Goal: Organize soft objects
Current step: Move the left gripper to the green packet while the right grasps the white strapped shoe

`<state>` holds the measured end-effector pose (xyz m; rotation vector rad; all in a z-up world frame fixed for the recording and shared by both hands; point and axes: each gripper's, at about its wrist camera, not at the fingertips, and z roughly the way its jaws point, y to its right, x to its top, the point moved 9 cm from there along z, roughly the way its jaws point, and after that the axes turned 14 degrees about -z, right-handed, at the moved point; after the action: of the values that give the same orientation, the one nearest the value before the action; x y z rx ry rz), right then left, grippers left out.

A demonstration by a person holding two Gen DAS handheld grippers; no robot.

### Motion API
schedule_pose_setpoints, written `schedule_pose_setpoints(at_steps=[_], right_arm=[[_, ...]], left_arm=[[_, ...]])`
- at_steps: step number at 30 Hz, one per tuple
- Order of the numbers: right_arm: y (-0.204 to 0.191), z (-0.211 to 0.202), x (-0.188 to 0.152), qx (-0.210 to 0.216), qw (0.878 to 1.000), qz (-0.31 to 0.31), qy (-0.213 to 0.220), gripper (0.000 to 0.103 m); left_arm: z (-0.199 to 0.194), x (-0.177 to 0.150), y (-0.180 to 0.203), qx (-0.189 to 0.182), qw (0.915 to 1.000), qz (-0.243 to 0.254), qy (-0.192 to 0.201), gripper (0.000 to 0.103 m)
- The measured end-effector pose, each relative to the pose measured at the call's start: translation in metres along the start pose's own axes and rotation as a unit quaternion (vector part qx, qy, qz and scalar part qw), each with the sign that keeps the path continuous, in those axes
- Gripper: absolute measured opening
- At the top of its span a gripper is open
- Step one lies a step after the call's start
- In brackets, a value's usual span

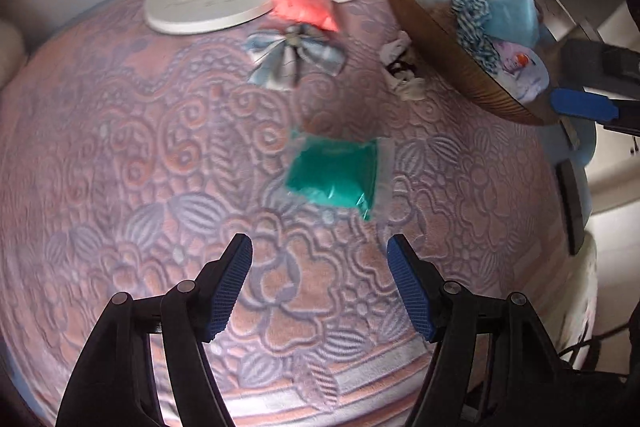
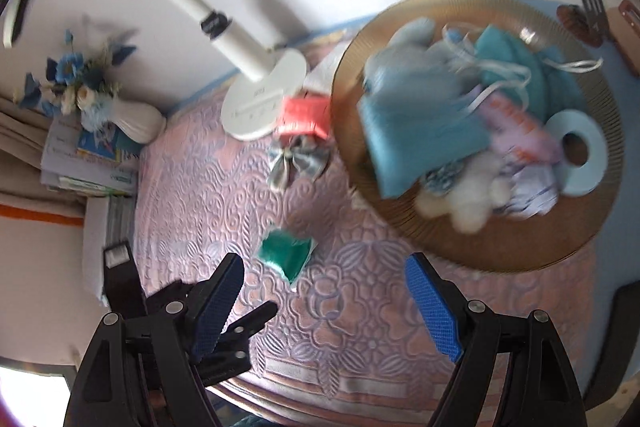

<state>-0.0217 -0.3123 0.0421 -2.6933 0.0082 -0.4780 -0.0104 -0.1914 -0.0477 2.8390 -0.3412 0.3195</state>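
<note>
The green pouch [image 1: 334, 173] lies flat on the table [image 1: 120, 147], straight ahead of the left gripper [image 1: 319, 287] — the nearer one, fingers spread apart, nothing held. The right gripper [image 2: 325, 305], also spread and empty, is seen facing the bowl [image 2: 480, 247].

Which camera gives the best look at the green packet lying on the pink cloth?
The left wrist view: the green packet lies large and near centre, just ahead of the open left tongs. The right wrist view shows the same packet smaller, low and left of centre.
</note>
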Motion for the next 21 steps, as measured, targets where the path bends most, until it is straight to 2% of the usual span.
schedule_pose_setpoints(at_steps=[3,7,10,15,17,18,19,21], right_arm=[[-0.002,0.017,-0.004,-0.022,1.0,0.008,0.003,0.082],[0.007,0.038,-0.002,-0.063,0.996,0.046,0.041,0.082],[0.017,0.053,0.001,-0.119,0.988,0.071,0.071,0.082],[0.028,0.074,0.011,-0.126,0.981,0.111,0.101,0.08],[0.033,0.083,0.014,-0.12,0.979,0.129,0.106,0.076],[0.036,0.085,0.015,-0.123,0.977,0.136,0.108,0.069],[0.039,0.087,0.015,-0.128,0.976,0.139,0.111,0.065],[0.043,0.089,0.018,-0.154,0.971,0.139,0.116,0.062]], left_arm=[[0.002,0.007,0.008,-0.008,0.9991,0.042,0.006,0.068],[0.014,0.018,0.015,0.003,0.9955,0.093,0.012,0.068],[0.024,0.022,0.018,-0.002,0.9929,0.119,0.003,0.068],[0.036,0.027,0.029,-0.005,0.9889,0.148,-0.003,0.068],[0.041,0.029,0.031,-0.008,0.9878,0.155,-0.011,0.068],[0.042,0.03,0.032,-0.011,0.9866,0.162,-0.012,0.068],[0.042,0.03,0.033,-0.014,0.9852,0.171,-0.012,0.068],[0.048,0.037,0.038,-0.016,0.983,0.182,-0.015,0.066]])
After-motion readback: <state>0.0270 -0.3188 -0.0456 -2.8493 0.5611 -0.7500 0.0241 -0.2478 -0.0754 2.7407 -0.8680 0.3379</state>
